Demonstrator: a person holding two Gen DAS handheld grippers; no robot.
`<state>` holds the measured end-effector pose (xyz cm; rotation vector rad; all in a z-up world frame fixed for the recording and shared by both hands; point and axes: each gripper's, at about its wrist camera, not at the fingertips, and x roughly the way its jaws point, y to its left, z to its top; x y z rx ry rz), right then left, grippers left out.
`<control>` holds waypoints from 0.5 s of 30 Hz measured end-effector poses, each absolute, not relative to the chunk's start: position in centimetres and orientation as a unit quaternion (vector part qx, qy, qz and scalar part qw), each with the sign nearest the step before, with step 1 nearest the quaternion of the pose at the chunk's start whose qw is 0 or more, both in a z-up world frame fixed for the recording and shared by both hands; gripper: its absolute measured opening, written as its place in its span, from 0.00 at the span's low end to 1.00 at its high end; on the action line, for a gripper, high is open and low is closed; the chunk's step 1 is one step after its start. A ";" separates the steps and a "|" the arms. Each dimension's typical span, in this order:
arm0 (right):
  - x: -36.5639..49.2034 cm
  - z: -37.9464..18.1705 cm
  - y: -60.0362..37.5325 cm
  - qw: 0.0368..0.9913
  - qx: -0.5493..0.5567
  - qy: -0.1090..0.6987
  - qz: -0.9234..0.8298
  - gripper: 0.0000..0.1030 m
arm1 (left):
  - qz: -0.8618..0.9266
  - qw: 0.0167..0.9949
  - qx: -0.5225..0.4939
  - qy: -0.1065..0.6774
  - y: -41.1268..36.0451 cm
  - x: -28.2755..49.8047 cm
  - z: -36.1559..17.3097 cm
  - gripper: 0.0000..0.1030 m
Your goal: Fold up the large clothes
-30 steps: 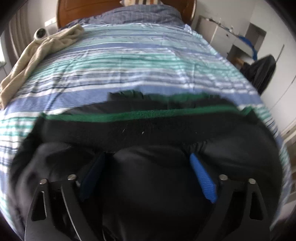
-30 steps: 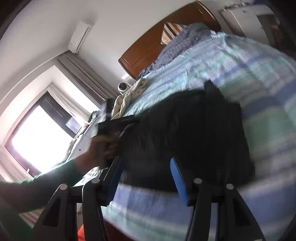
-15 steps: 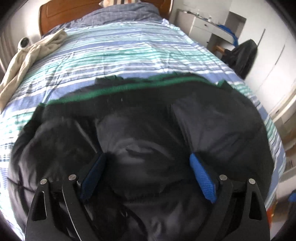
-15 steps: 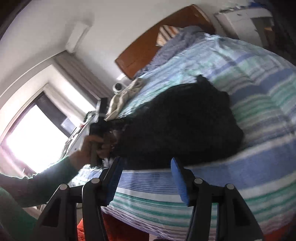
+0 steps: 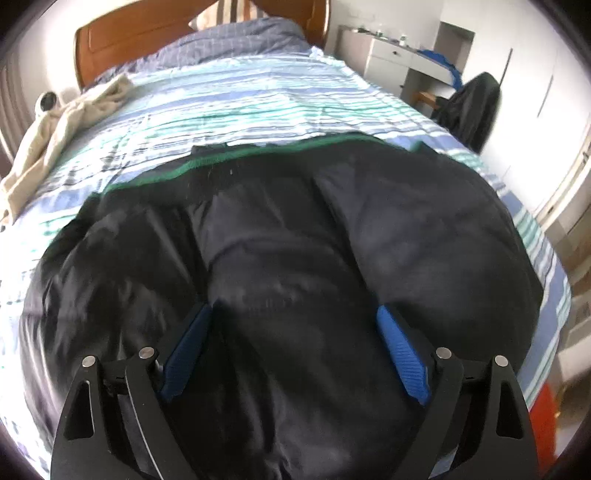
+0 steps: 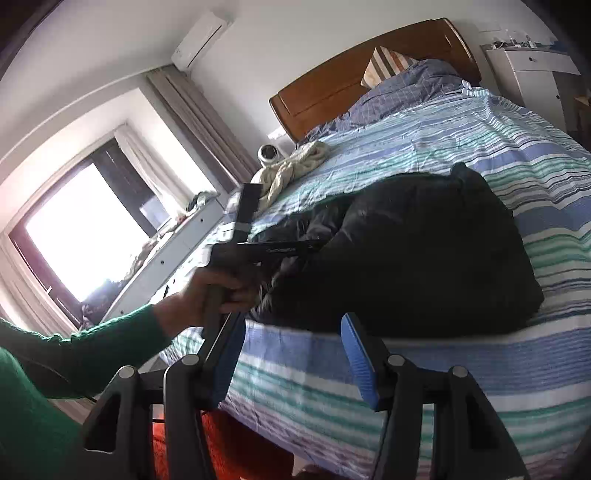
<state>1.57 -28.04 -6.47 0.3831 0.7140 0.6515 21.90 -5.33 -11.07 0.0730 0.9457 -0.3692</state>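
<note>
A large black padded jacket (image 5: 295, 240) with a green-edged hem lies folded into a bundle on the striped bed; it also shows in the right wrist view (image 6: 413, 243). My left gripper (image 5: 291, 347) is open, its blue pads (image 5: 400, 360) spread just above the jacket's near part, holding nothing. In the right wrist view the left gripper (image 6: 295, 245) shows from the side, held by a hand in a green sleeve at the jacket's left end. My right gripper (image 6: 295, 358) is open and empty, off the near edge of the bed, apart from the jacket.
The striped bed cover (image 5: 258, 96) stretches to a wooden headboard (image 5: 155, 33). A cream garment (image 5: 62, 122) and a small white camera (image 6: 269, 152) lie at the bed's far left. A white desk and a chair with dark clothing (image 5: 472, 107) stand on the right. A window (image 6: 81, 236) is at left.
My left gripper has pulled back and up from the jacket, showing more of the folded bundle. My right gripper has drawn away from the jacket to beyond the bed's near edge.
</note>
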 end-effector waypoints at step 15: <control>1.3 -6.2 -26.4 0.858 0.178 0.346 0.334 0.54 | -0.186 0.887 0.020 0.421 -5.1 17.2 -11.3 0.84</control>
